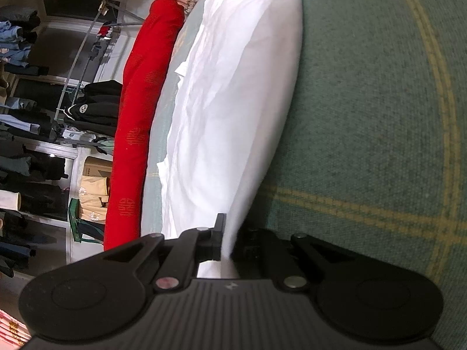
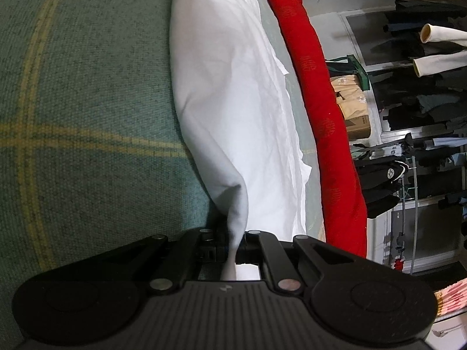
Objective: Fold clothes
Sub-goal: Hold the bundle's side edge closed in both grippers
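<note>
Two hand-held grippers are pinching opposite ends of a white garment (image 1: pixel 233 87) above a green bed cover (image 1: pixel 379 116) crossed by thin yellow lines. In the left wrist view, the left hand-held gripper (image 1: pixel 227 245) is clenched on a bunched corner of the white cloth, which is running up between its black fingers and stretching away as a long, taut fold towards the far end, where the tip of the other gripper is showing as a small dark sliver. In the right wrist view, the right hand-held gripper (image 2: pixel 235 248) is likewise clamped tight on a twisted corner of the same garment (image 2: pixel 233 87), the fabric narrowing to a thin rope where it is passing through the jaws. The garment is lying partly on the bed cover (image 2: pixel 87 87) and partly lifted, its upper edge pulled straight between the two grips while the wrinkled lower layers are spreading over the surface beside it. A long red bolster (image 1: pixel 140 122) printed with faint round motifs is lying along the bed's far edge, just beyond the white cloth, and is showing in the right wrist view as well (image 2: pixel 327 116). Behind it, dark clothes on a rack (image 1: pixel 29 145) are hanging in a cluttered room, with a cardboard box (image 2: pixel 354 116) and a cream bag with daisy prints sitting on the floor near the bed.
</note>
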